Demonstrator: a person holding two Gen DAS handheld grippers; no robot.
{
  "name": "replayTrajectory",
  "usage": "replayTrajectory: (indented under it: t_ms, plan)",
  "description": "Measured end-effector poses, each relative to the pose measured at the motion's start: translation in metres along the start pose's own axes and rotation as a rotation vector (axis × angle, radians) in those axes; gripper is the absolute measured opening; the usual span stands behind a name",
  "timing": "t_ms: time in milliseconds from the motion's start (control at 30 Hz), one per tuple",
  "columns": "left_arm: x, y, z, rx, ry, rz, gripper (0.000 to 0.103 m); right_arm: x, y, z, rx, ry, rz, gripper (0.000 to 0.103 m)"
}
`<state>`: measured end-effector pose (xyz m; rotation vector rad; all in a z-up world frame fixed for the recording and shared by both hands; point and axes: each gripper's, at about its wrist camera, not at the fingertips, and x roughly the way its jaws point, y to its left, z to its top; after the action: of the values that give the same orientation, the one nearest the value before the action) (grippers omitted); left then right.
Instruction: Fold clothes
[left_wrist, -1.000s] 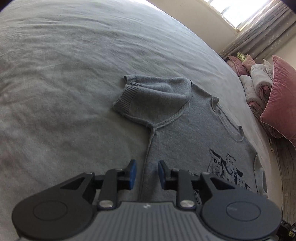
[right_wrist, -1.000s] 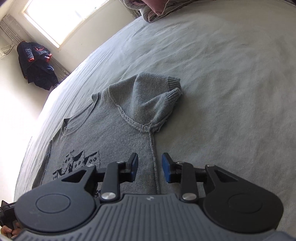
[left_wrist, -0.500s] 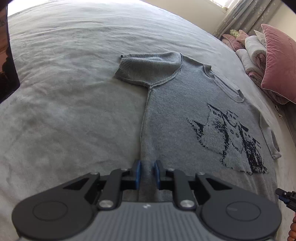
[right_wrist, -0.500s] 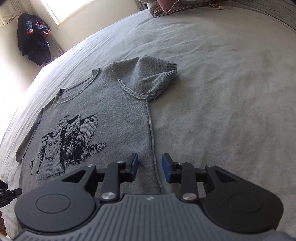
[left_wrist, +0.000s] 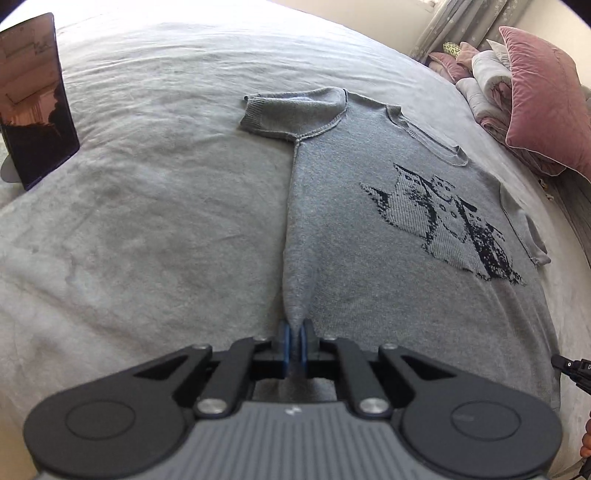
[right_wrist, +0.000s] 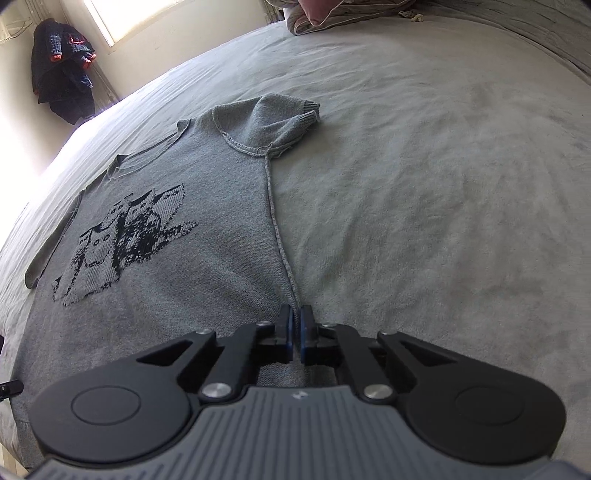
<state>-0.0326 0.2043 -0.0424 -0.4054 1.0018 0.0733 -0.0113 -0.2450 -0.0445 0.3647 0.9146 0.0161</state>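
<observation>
I've both grippers, left gripper (left_wrist: 294, 341) & right gripper (right_wrist: 295, 332), clenched on sweater (left_wrist: 369, 229) hem corners; thin pinch may slip when lifted.

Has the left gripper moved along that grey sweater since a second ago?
Yes. The left gripper has backed down the sweater side seam, away from the sleeve, and now pinches the fabric near the hem.

Right gripper (right_wrist: 295, 325) pinches the grey sweater's (right_wrist: 207, 229) side seam.

No legible text, label, brand or number anywhere, only a knitted picture on the sweater (left_wrist: 369, 229).
</observation>
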Motion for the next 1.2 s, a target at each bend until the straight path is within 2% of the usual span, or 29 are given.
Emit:
replayTrajectory:
  t_ms: [67,200,267,400,467,500,533,567,600,800,933,1067,1200]
  plan:
    - [0.004,0.004,-0.003,-0.014,0.055,-0.015,0.009,-0.001,-0.001,-0.002,0.007,0.018,0.013,0.009]
    - [-0.004,0.014,-0.015,-0.027,0.111,-0.098,0.023,-0.012,-0.002,-0.014,-0.003,0.061,0.052,0.029]
    - [-0.008,0.018,-0.022,-0.035,0.151,-0.143,0.024,-0.019,-0.004,-0.022,0.003,0.091,0.068,0.031]
    - [-0.014,0.013,-0.038,0.003,0.219,-0.210,0.025,-0.033,-0.008,-0.040,-0.009,0.140,0.102,0.030]
    - [-0.015,0.005,-0.044,0.056,0.232,-0.212,0.024,-0.037,-0.007,-0.049,-0.019,0.158,0.111,0.030]
    - [-0.016,0.001,-0.046,0.079,0.235,-0.208,0.022,-0.038,-0.006,-0.052,-0.030,0.162,0.107,0.030]
    - [-0.016,-0.001,-0.047,0.087,0.235,-0.199,0.012,-0.039,-0.004,-0.055,-0.045,0.165,0.097,0.028]
    - [-0.017,-0.001,-0.048,0.086,0.235,-0.187,0.007,-0.040,-0.002,-0.057,-0.059,0.167,0.088,0.015]
    - [-0.019,-0.001,-0.048,0.083,0.233,-0.178,0.006,-0.043,-0.001,-0.058,-0.066,0.161,0.081,0.005]
    - [-0.050,0.009,-0.044,0.101,0.164,-0.161,0.006,-0.066,0.001,-0.054,-0.090,0.111,0.057,0.004]
    - [-0.052,0.013,-0.046,0.122,0.175,-0.124,0.006,-0.070,0.007,-0.054,-0.123,0.130,0.053,0.004]
    - [-0.034,0.009,-0.053,0.155,0.199,-0.068,0.006,-0.057,0.013,-0.060,-0.166,0.156,0.016,0.004]
    - [-0.033,0.003,-0.052,0.228,0.197,-0.074,0.011,-0.044,0.012,-0.066,-0.172,0.184,0.007,0.009]
